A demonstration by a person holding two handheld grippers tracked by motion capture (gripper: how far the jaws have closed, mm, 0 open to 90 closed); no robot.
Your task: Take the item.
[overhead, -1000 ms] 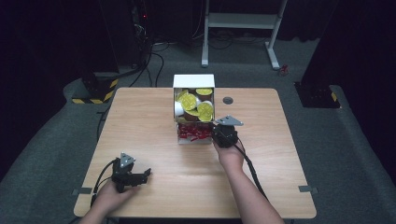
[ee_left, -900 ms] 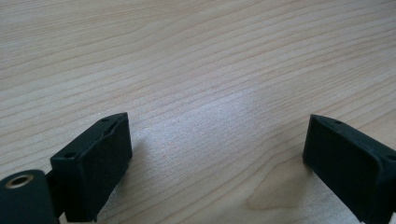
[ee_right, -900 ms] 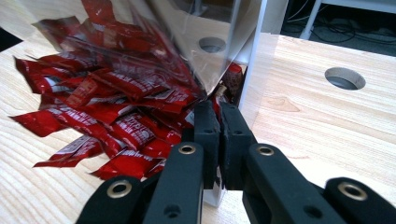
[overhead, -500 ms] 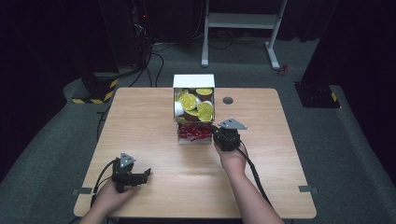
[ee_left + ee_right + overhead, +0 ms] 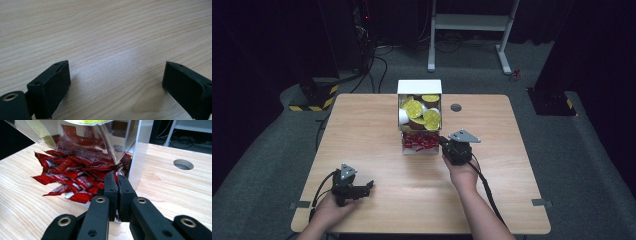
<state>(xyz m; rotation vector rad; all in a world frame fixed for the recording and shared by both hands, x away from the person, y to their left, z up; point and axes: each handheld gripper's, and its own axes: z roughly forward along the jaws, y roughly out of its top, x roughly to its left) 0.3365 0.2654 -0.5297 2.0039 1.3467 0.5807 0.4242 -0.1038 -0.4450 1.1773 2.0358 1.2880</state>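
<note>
Red foil sachets: heaped in white dispenser's bottom tray, frame centre.
Right gripper: jaws pressed together at heap's edge; sachet possibly pinched, unclear.
Left gripper: wide open, empty, lower left.
Progress: early; nothing lifted clear yet.

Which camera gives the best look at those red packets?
The right gripper view: the red sauce packets lie piled close up under the clear dispenser, wrappers distinct. The high view shows them as a small red patch. The left gripper view faces bare table.
</note>
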